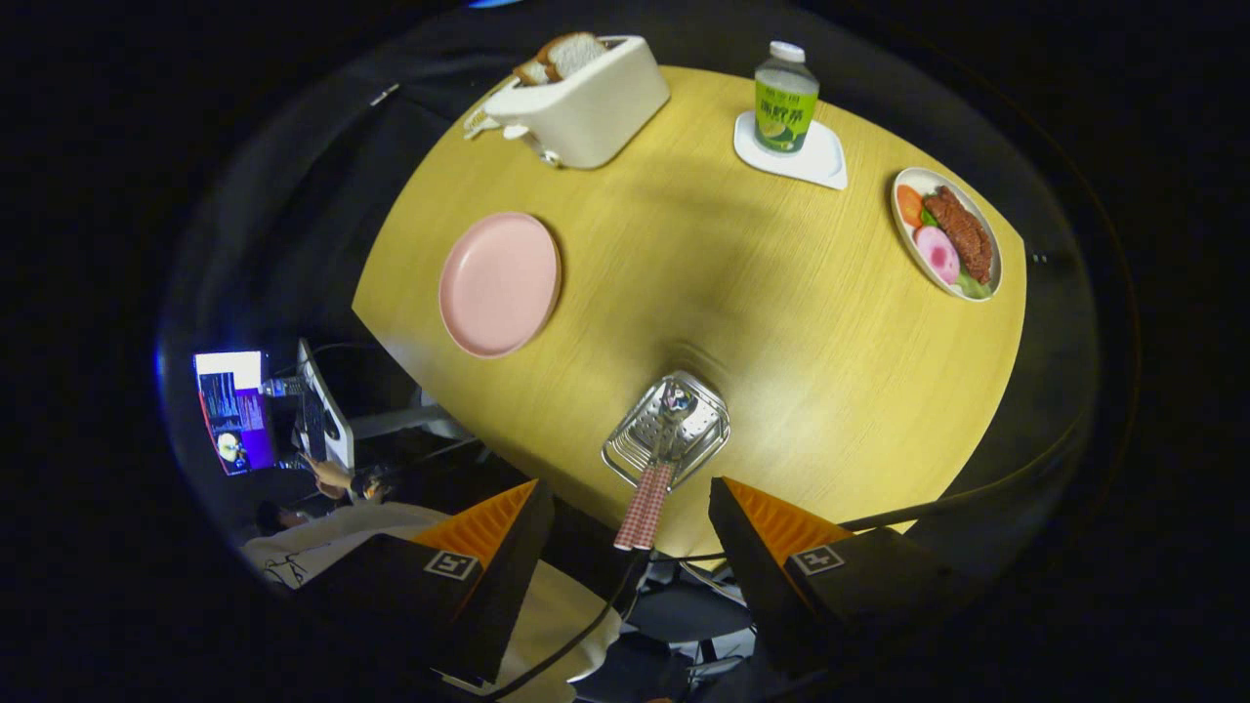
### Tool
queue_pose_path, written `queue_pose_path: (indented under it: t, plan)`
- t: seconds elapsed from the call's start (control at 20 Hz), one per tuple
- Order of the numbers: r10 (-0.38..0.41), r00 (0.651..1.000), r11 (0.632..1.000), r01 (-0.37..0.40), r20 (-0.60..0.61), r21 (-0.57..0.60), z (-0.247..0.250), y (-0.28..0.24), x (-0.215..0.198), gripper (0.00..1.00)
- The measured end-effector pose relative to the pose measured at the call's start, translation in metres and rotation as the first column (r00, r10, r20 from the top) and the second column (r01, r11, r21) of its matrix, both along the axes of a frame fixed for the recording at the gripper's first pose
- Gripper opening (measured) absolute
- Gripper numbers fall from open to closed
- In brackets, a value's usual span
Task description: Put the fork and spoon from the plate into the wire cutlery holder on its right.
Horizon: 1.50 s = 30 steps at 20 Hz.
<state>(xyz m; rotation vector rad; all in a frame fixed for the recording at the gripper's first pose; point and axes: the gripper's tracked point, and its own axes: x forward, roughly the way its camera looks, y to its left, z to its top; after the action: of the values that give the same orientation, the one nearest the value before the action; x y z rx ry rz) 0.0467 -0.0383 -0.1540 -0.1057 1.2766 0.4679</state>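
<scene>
The pink plate [499,283] is lying bare on the bench [781,322]. The fork and spoon [652,469] are standing together in the wire cutlery holder [667,430], checked handles [643,506] protruding between the spread fingers of the gripper [625,547], which is holding nothing. Judged light, rigid, slippery metal; handles are offering the surest hold.

fork and spoon [652,469] overlap in the cutlery holder [667,430] so their heads can't be told apart, gripper [630,542] finger bases run off into the dark, and the bottle [784,98] label is too small.
</scene>
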Motion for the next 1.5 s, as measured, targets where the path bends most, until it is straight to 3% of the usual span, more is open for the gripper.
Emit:
queue_pose_path:
  t: [0.1,0.2,0.35,0.5,0.65,0.8,1.05,1.2,1.35,1.5]
  plan:
    - [-0.037,0.99,0.999,0.033,0.138,0.035,0.019,0.002,0.008,0.99]
    - [-0.052,0.958,0.998,0.04,0.282,0.047,0.039,0.002,0.014,0.99]
    - [-0.1,0.865,0.993,0.054,0.491,0.106,0.076,0.015,0.016,0.99]
    - [-0.17,0.76,0.982,0.075,0.627,0.176,0.118,0.024,0.01,0.99]
    - [-0.229,0.644,0.971,0.096,0.73,0.219,0.147,0.023,0.002,0.99]
    - [-0.281,0.499,0.959,0.123,0.819,0.255,0.181,0.019,-0.003,0.99]
    - [-0.443,0.26,0.896,0.145,0.858,0.419,0.236,0.007,-0.015,0.99]
    - [-0.431,0.148,0.892,0.217,0.89,0.396,0.248,-0.021,-0.015,0.99]
    - [-0.453,0.092,0.873,0.244,0.887,0.421,0.254,-0.023,-0.021,0.99]
    - [-0.477,0.089,0.86,0.251,0.875,0.444,0.251,-0.02,-0.021,0.99]
